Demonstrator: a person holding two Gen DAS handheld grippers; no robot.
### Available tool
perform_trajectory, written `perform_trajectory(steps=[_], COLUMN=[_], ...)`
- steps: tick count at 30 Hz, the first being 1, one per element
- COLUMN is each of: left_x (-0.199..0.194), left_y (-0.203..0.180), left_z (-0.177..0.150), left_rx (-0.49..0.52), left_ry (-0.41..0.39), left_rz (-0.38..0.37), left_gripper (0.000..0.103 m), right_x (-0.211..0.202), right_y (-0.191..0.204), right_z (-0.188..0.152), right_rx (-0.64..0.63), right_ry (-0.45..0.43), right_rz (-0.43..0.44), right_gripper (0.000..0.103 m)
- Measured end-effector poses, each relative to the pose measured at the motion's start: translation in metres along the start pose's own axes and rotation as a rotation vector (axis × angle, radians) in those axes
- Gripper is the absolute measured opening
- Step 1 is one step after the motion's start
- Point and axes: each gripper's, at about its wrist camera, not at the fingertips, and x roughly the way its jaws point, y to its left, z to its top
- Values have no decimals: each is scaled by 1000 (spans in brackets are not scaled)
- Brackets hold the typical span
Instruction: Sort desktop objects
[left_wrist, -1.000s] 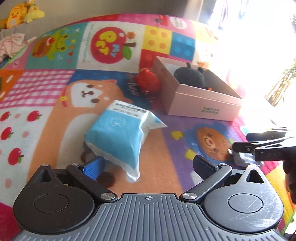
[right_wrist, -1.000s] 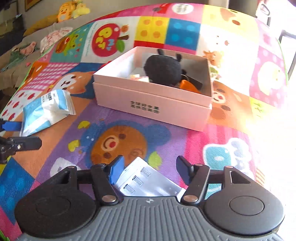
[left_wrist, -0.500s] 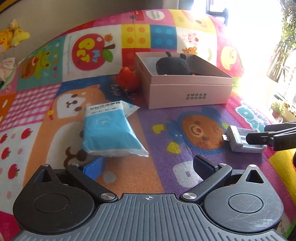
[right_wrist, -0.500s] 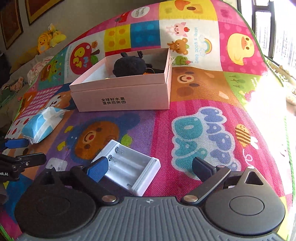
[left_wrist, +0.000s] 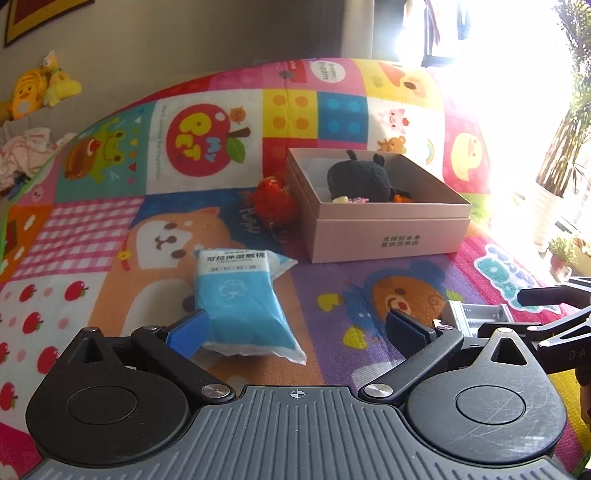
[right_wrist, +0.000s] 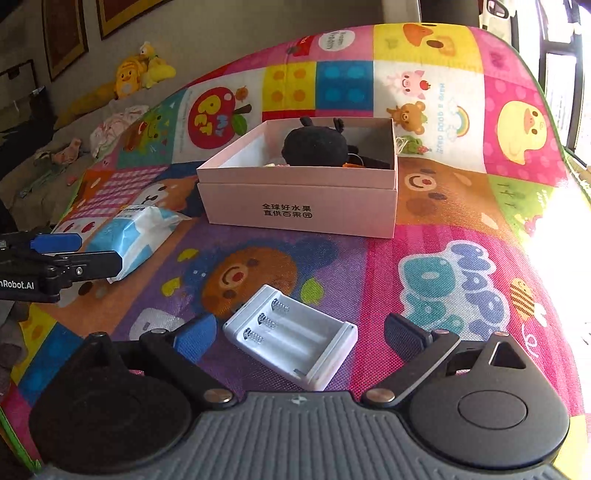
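My left gripper (left_wrist: 295, 328) is open and holds nothing. A blue and white tissue pack (left_wrist: 243, 306) lies flat on the mat just ahead of its blue left fingertip (left_wrist: 188, 330). My right gripper (right_wrist: 299, 332) is open too. A white battery holder (right_wrist: 291, 341) lies on the mat between its pads, touching neither. Farther back stands the open pink box (right_wrist: 299, 199) with a black plush toy (right_wrist: 314, 142) inside. In the left wrist view a red plush (left_wrist: 275, 201) lies against the pink box (left_wrist: 376, 229) on its left side. The tissue pack (right_wrist: 133, 230) also shows in the right wrist view, with the left gripper (right_wrist: 88, 254) just in front of it.
Everything lies on a bright patchwork play mat (left_wrist: 110, 236). Yellow plush toys (left_wrist: 40, 86) and crumpled clothes (left_wrist: 26, 155) sit beyond its far left edge. Potted plants (left_wrist: 561, 254) and a sunlit window are at the right. Glare washes out the right side.
The right jaws have spread wide and let go of the white battery holder, which now lies free on the mat. Both views have tilted up and drawn back, showing more of the box and mat.
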Motion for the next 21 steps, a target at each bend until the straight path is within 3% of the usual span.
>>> perform_trajectory(steps=[7,12,17,21], left_x=[3,8,37,95], left_y=[-10,-18,-22,-13], left_z=[-8,-5,43,87], left_rx=[44,50,-23,-61], left_ry=[10,-2,-104,-12], left_rz=[-60,-98,-92,-24], left_gripper=[103,103,103,103], right_x=[-2,-5,14,49], right_y=[-10,-20,-27,-37], right_z=[3,38,93,126], right_rx=[29,24,62,93], right_ry=[-22,-97,-170,-111], right_rz=[-45,-89,-155,-201], right_gripper=[103,103,103,96])
